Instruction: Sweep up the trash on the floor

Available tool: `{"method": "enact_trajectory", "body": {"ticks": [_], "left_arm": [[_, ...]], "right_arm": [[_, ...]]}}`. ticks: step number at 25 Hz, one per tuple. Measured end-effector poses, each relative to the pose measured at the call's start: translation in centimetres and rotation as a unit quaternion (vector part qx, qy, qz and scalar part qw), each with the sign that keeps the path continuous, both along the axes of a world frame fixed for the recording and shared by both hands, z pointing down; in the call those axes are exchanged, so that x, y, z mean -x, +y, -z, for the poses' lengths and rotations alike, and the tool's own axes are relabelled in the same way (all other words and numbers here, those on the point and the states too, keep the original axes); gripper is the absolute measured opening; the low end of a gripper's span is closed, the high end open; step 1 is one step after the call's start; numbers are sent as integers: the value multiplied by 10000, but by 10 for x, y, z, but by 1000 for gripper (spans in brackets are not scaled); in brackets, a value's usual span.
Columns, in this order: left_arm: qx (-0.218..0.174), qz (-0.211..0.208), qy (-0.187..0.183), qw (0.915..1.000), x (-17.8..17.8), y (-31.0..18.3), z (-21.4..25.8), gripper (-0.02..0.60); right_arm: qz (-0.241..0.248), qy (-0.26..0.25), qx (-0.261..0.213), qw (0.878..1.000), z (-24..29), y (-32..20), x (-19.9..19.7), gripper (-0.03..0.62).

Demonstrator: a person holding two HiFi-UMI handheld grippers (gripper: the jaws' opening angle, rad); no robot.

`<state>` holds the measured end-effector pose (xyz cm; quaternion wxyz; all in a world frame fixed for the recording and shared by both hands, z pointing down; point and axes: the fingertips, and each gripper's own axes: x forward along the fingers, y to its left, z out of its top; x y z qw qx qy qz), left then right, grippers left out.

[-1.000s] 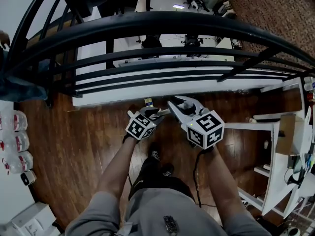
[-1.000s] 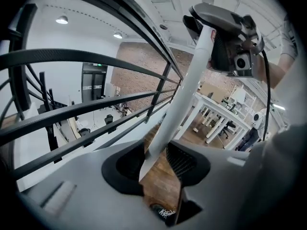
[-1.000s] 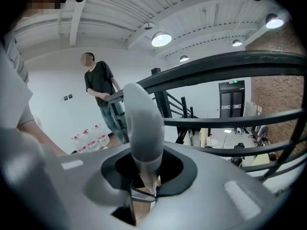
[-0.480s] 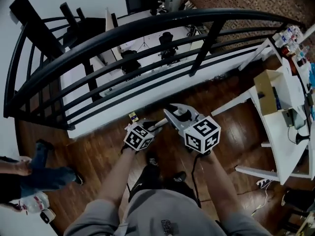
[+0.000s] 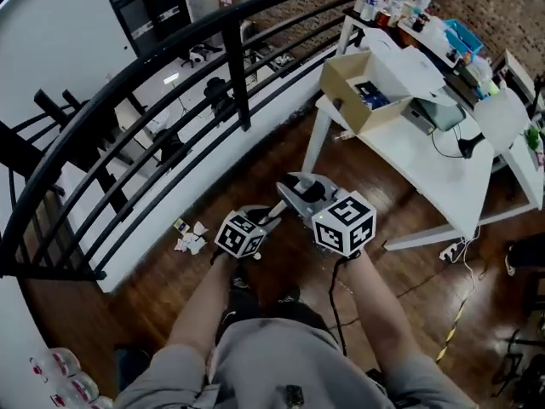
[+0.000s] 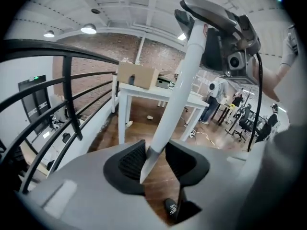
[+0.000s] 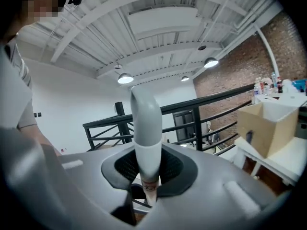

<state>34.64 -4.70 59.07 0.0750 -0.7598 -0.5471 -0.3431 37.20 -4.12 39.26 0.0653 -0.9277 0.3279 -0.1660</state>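
White handle (image 6: pixel 175 95) is gripped by left claw (image 6: pixel 154 161) on lower shaft, its jaws having just been closing slightly, and is clamped by right claw (image 7: pixel 147 166) on upper shaft. Trash (image 5: pixel 189 238), crumpled paper scraps, is seen on wood floor (image 5: pixel 153 271) at foot of railing (image 5: pixel 238 79). Claws are held further from railing.

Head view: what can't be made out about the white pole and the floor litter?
White pole: its lower end, head view, hidden under the person's left arm; so broom or not is unknown.
Trash: head view, too small to say what it is.
Cardboard box: head view, contents small and shadowed.
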Motion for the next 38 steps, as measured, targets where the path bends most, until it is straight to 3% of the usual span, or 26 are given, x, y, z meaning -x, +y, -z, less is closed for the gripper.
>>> {"method": "enact_trajectory", "body": {"ticks": [4, 9, 18, 22, 26, 38], "left_arm": [[-45, -705, 48, 9975, 28, 86, 2, 129], [37, -1551, 45, 9879, 56, 177, -1, 124], [97, -2277, -342, 9731, 70, 272, -36, 123], [50, -2347, -480, 9709, 66, 297, -55, 124], [-73, -2246, -640, 9723, 69, 313, -75, 124], [-205, -807, -818, 9932, 54, 375, -116, 129]], "right_arm": [[-631, 40, 5, 9980, 4, 84, 27, 64], [-1461, 98, 84, 9892, 2, 174, 51, 64], [-2192, -467, 367, 9739, -37, 270, 50, 64], [-2325, -735, 464, 9687, -57, 295, 43, 64], [-2132, -858, 475, 9721, -78, 309, 39, 64], [-1400, -922, 225, 9856, -119, 368, 25, 69]]}}
